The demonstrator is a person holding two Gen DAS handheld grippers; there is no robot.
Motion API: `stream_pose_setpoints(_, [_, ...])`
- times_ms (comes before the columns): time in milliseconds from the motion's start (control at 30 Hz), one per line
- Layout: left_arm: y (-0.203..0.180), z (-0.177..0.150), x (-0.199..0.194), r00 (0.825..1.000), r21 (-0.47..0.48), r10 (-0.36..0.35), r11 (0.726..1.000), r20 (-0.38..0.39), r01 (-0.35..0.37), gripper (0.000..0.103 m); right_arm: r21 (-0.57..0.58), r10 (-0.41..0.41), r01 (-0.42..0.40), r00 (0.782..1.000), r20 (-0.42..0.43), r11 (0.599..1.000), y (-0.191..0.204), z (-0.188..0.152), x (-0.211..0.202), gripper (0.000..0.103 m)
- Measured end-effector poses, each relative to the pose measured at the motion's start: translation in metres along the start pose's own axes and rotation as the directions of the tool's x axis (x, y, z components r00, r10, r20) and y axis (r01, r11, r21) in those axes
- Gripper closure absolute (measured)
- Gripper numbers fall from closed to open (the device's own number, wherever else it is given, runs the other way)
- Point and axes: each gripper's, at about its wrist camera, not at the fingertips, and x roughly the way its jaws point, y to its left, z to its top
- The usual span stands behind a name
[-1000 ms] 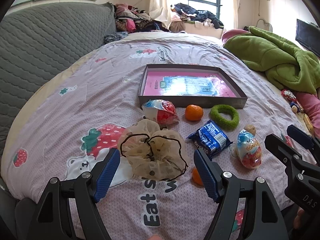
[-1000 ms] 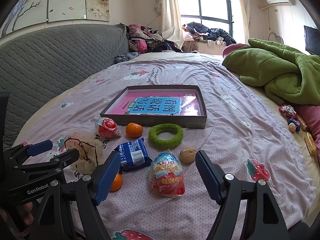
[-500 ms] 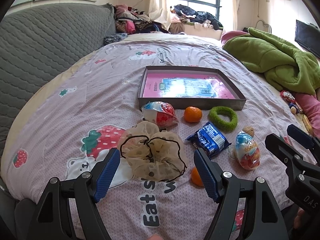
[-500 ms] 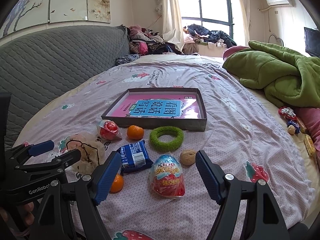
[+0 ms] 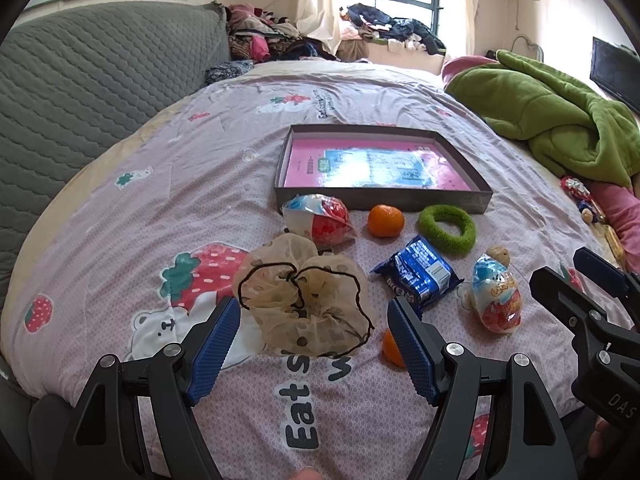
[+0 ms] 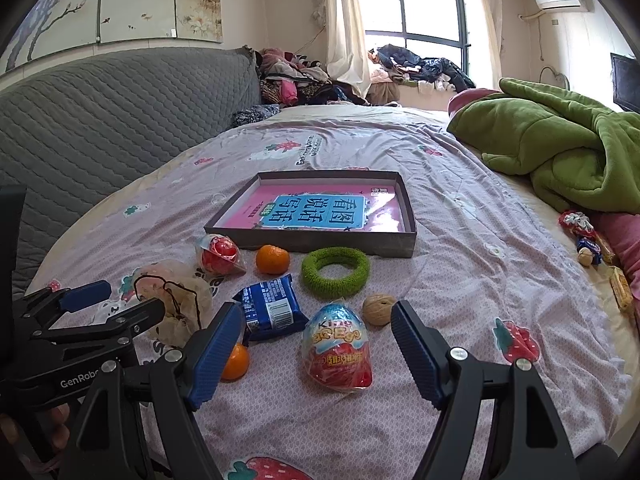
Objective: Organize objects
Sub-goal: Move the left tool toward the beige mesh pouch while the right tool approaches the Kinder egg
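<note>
A grey tray (image 5: 440,200) (image 6: 344,244) with a pink book inside lies mid-bed. In front lie a beige scrunchie (image 5: 304,304) (image 6: 176,296), a red-white wrapped ball (image 5: 320,220) (image 6: 218,256), an orange (image 5: 385,221) (image 6: 272,259), a green ring (image 5: 447,230) (image 6: 335,272), a blue snack pack (image 5: 418,276) (image 6: 270,308), a Kinder egg (image 5: 496,300) (image 6: 338,348), a walnut (image 6: 378,310) and a second orange (image 5: 392,348) (image 6: 236,362). My left gripper (image 5: 314,352) is open just short of the scrunchie. My right gripper (image 6: 316,354) is open with the egg between its fingers.
A green blanket (image 5: 552,120) (image 6: 560,148) is heaped at the right. Small toys and snacks (image 6: 588,240) lie at the bed's right edge. A grey quilted headboard (image 5: 80,88) runs along the left. Clothes are piled at the far end (image 6: 304,84).
Both grippers have eased slightly forward and down toward the objects; the objects sit slightly higher in the right view. Nothing was grasped or moved.
</note>
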Motion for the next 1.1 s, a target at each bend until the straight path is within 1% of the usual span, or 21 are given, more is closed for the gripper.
stream_pose_setpoints(333, [0.002, -0.007, 0.007, 0.999, -0.007, -0.014, 1.0, -0.037, 0.014, 0.026, 0.006, -0.006, 0.006, 1.0, -0.024, 1.0, -0.003, -0.006, 0.004, 0.026])
stream_pose_setpoints(700, [0.002, -0.013, 0.008, 0.998, 0.0, -0.021, 1.0, -0.053, 0.021, 0.026, -0.011, -0.013, 0.013, 0.999, -0.05, 1.0, -0.003, -0.014, 0.008, 0.026])
stream_pose_setpoints(1100, [0.002, -0.03, 0.012, 0.994, 0.021, -0.029, 0.999, -0.104, 0.031, 0.026, -0.021, -0.006, 0.004, 0.995, -0.098, 1.0, -0.004, -0.027, 0.01, 0.026])
